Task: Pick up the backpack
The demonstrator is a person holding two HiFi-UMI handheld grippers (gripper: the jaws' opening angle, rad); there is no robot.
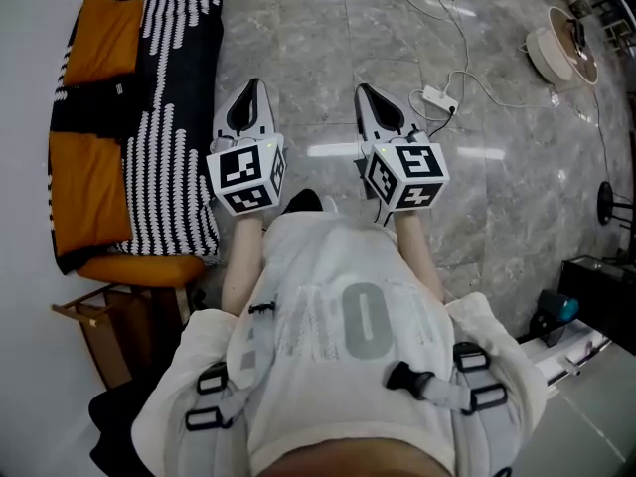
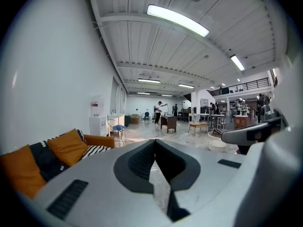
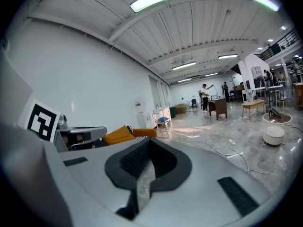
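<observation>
Grey backpack straps (image 1: pixel 211 394) with black buckles (image 1: pixel 473 358) run down both sides of the person's white shirt at the bottom of the head view; the pack's body is hidden. My left gripper (image 1: pixel 253 87) and right gripper (image 1: pixel 366 91) are held side by side in front of the chest, roughly level, over the marble floor. Both are shut with nothing between their jaws. In the left gripper view the left gripper (image 2: pixel 155 142) points down the hall. The right gripper (image 3: pixel 149 142) does the same in its own view. Neither touches the straps.
A sofa (image 1: pixel 134 266) with orange cushions (image 1: pixel 101 38) and a black-and-white striped blanket (image 1: pixel 174 137) stands along the left wall. A wooden side table (image 1: pixel 109 326) is below it. A power strip (image 1: pixel 437 97) with cables and a round white device (image 1: pixel 558 48) lie on the floor to the right.
</observation>
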